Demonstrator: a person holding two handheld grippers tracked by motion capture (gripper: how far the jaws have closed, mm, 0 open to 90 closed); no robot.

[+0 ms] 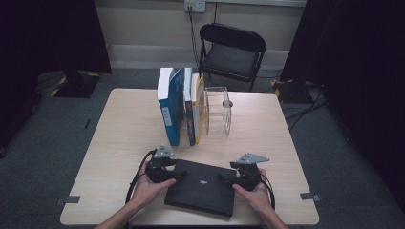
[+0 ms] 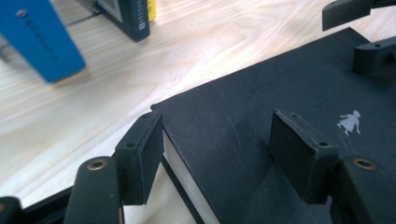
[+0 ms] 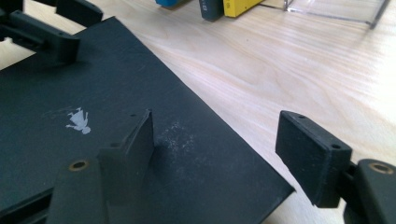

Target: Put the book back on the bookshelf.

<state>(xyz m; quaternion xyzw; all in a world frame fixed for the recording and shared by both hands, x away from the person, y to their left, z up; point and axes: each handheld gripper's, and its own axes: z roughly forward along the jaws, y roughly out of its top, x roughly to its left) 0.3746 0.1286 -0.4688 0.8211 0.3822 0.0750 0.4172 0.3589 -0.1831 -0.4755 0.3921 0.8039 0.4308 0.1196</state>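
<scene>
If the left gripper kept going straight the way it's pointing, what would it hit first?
Probably the right gripper: the left gripper points across the black book it straddles, straight toward it. Depth is unclear.

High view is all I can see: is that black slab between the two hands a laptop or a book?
Observer: A book. The left gripper view shows white page edges under the black book cover.
Operator: And that pale speck on the cover?
Observer: It is a small white figure in a dress.
Operator: Are the right-hand tongs squeezing it?
Observer: No. The right tongs stand open, one jaw over the cover, the other out over the table.
</scene>
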